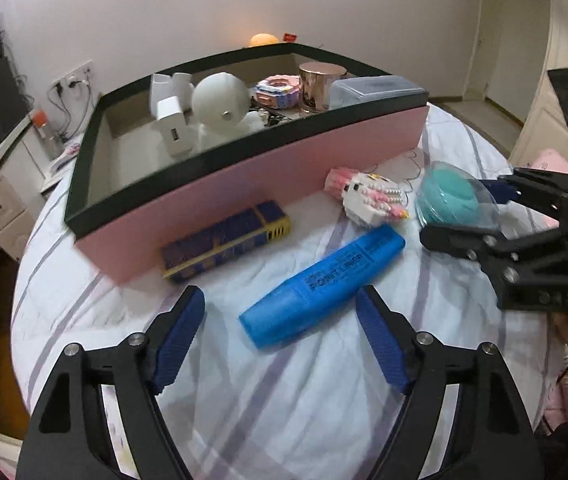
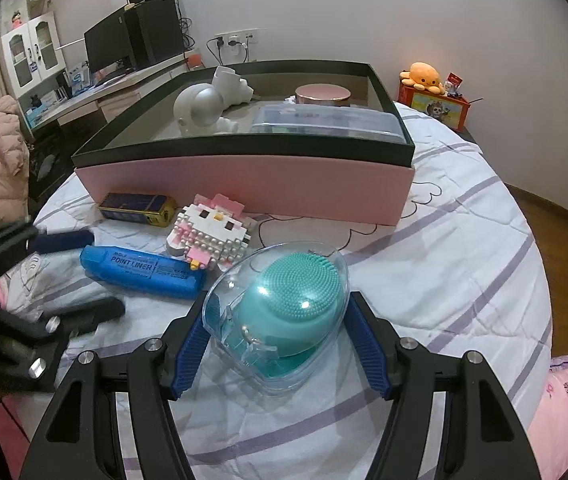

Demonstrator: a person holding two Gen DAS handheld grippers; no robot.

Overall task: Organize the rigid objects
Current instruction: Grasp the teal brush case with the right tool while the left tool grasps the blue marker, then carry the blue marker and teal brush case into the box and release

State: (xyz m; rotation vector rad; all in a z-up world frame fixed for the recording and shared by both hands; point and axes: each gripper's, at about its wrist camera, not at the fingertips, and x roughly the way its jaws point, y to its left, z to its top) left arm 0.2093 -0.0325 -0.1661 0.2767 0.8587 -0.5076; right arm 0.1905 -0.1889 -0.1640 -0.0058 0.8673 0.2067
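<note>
The marker, a fat blue highlighter, is lying on the striped bedcover just ahead of the left tool, whose jaws are standing fairly wide with the marker's near end reaching in between them but no pad touching it. The marker is lying aslant to the jaws, so I judge the step in hand to be the reach for it; the next move is calling for the tool to come forward, line its pads up across the marker's body and then close. The right tool is gripping a clear plastic case with a teal brush inside, its blue pads pressing on both sides, the case apparently resting on the bedcover. Further out, a small block-built cat figure is sitting just beyond the marker, and a dark blue and gold box is lying against the pink box. That box, black-rimmed and open on top, is already holding a white round figure, a white charger, a copper tin and a grey lidded case, so the sorting looks well along.
</note>
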